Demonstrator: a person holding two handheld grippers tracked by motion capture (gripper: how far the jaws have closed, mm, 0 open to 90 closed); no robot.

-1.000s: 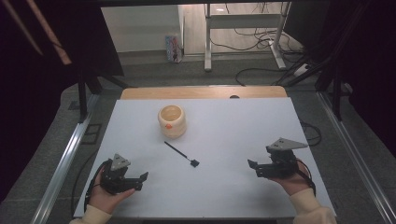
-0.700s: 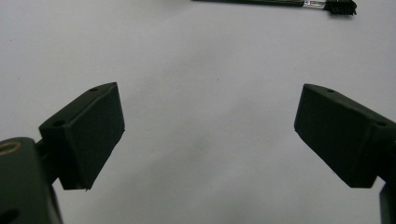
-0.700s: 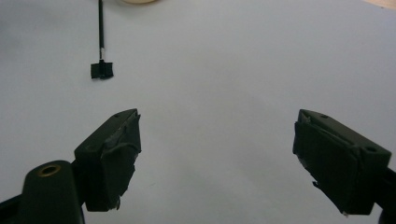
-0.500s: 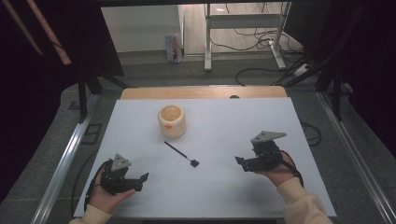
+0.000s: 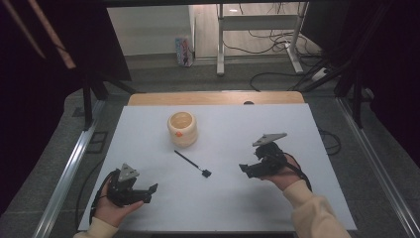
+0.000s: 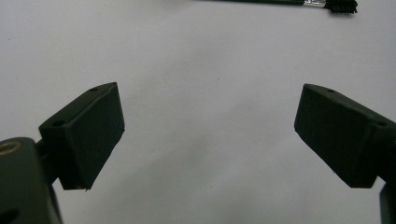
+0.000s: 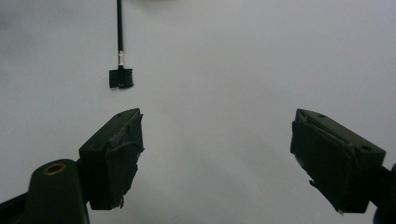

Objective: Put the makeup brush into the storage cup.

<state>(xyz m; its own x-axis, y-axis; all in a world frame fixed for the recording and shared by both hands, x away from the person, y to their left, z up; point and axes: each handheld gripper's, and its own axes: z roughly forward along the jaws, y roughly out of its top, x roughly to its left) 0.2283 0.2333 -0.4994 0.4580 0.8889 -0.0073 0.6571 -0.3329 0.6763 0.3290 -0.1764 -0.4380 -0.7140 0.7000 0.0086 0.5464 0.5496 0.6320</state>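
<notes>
just ahead-left of the right gripper [image 7: 215, 154], empty, jaws apart: the brush [image 7: 120, 77]

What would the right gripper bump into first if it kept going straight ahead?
Probably the brush. The right gripper, jaws wide open, points along the white table with the brush head ahead, a little left of its middle line, so it might slip just past it.

Table [image 5: 148, 124]: white-topped, wooden strip along the far edge.
Floor cables [image 5: 277, 79]: tangled beyond the table.
Carton [image 5: 184, 51]: upright by the wall.
</notes>
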